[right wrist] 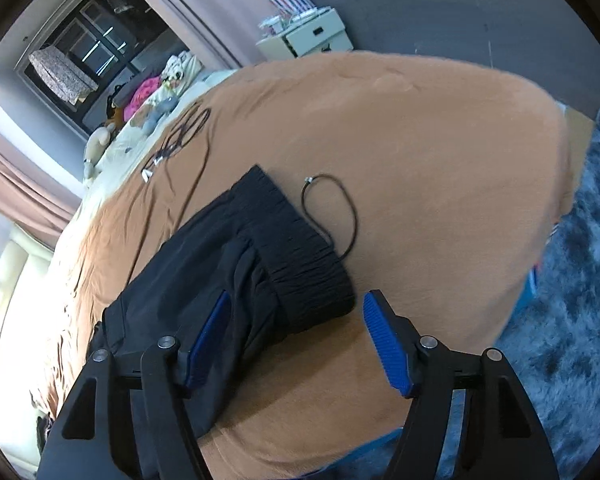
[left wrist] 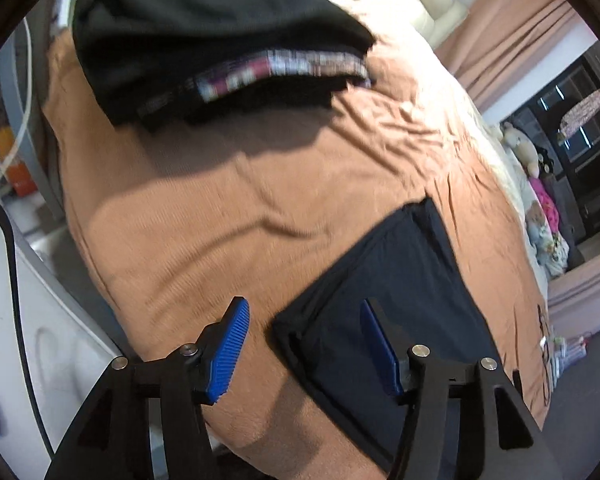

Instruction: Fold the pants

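A bed under a tan blanket [right wrist: 420, 152] fills both views, with pink curtains [left wrist: 512, 36], a dark window [right wrist: 84, 40] and a shaggy grey rug [right wrist: 572, 320] around it. At the upper left of the left wrist view lies a stack of dark clothes [left wrist: 204, 36]. The folded black pants [right wrist: 236, 264] lie in the lower centre of the right wrist view, long axis running lower left to upper right, elastic waistband toward the right. The left gripper [left wrist: 304, 348] and the right gripper [right wrist: 296, 340] both stand spread above the pants, pinching nothing.

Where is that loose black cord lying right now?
In the right wrist view, the black cord lies looped on the brown bedspread, just right of the black pants' elastic waistband.
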